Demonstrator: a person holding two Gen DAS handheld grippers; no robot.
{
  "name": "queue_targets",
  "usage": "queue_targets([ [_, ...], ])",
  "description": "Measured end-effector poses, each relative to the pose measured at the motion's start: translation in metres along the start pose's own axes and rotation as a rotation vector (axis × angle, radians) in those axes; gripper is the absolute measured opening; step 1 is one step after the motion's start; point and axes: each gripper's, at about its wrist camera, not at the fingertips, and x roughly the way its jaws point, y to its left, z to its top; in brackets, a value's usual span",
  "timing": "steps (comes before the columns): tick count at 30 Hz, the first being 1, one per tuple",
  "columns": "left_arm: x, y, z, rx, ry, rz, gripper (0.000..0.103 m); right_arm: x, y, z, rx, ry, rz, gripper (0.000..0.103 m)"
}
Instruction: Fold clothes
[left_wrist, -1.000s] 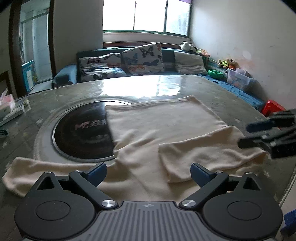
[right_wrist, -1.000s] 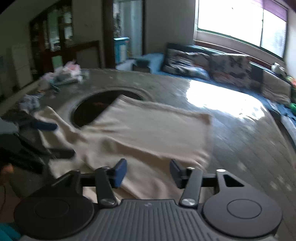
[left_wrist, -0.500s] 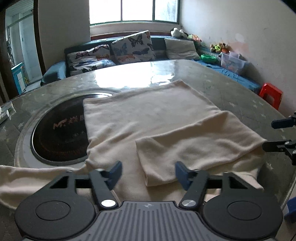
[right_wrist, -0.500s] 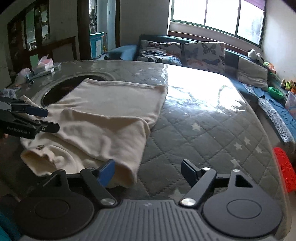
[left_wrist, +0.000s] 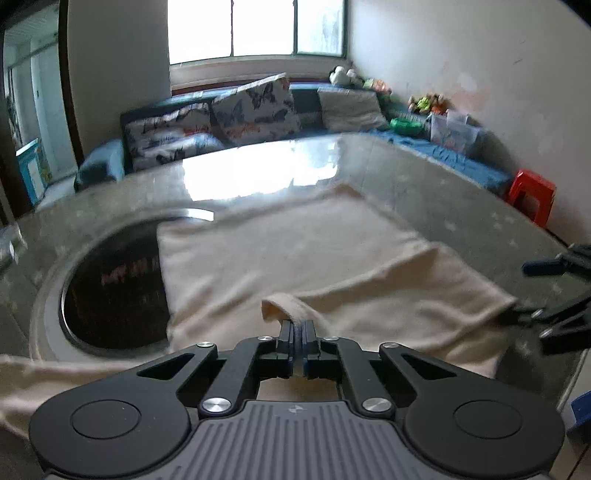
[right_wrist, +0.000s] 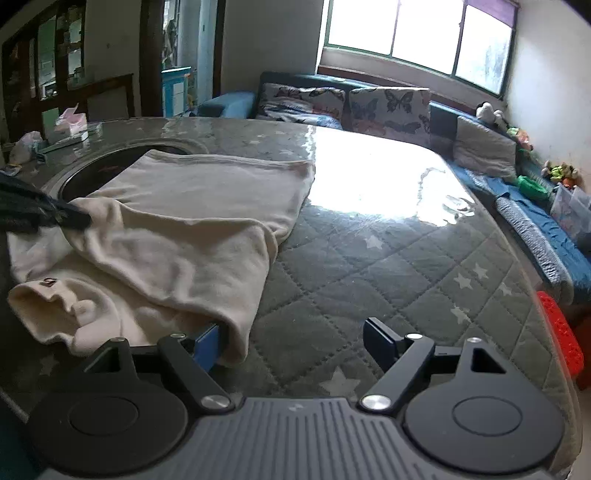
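Observation:
A cream long-sleeved garment lies spread on the table, with one sleeve folded across its near part. My left gripper is shut on the left corner of that folded sleeve, and the pinched corner stands a little off the cloth. In the right wrist view the garment fills the left half, and the left gripper pinches it at the far left. My right gripper is open; its left fingertip touches the sleeve's near end. From the left wrist view the right gripper shows open at the garment's right edge.
The table has a grey quilted star cover under glass. A round black hob is set into it, partly under the garment. Tissues and clutter sit at the far left. A sofa and red stool stand beyond.
My left gripper went from open to shut on the folded sleeve's corner and raised it slightly. The right gripper stayed open and came in close to the sleeve's end.

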Motion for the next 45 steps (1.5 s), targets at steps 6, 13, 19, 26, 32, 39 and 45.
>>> queue_targets([
  [6,-0.026,0.003,0.013,0.020,-0.068,-0.007,0.004,-0.005,-0.004,-0.006,0.015,-0.011,-0.080,0.085],
  [13,0.002,0.013,-0.015,0.009,0.086,0.029,0.006,-0.006,-0.004,-0.013,-0.023,0.016,-0.049,0.087],
  [19,-0.004,0.019,-0.019,0.020,0.084,0.049,0.018,-0.026,-0.012,0.001,-0.034,0.011,-0.003,0.085],
  [26,-0.001,0.018,-0.004,0.013,0.037,0.019,0.018,0.000,-0.014,0.037,-0.002,-0.027,0.034,0.066],
  [32,0.024,0.016,-0.006,0.020,0.065,0.003,0.018,0.038,-0.011,0.054,0.016,-0.008,0.061,0.048],
  [39,0.029,0.023,-0.014,0.008,0.078,0.018,0.018,0.053,-0.013,0.053,0.024,0.015,0.013,0.047],
  [45,0.026,0.018,-0.012,0.007,0.060,0.010,0.018,0.040,-0.002,0.054,-0.006,-0.037,0.052,0.048],
])
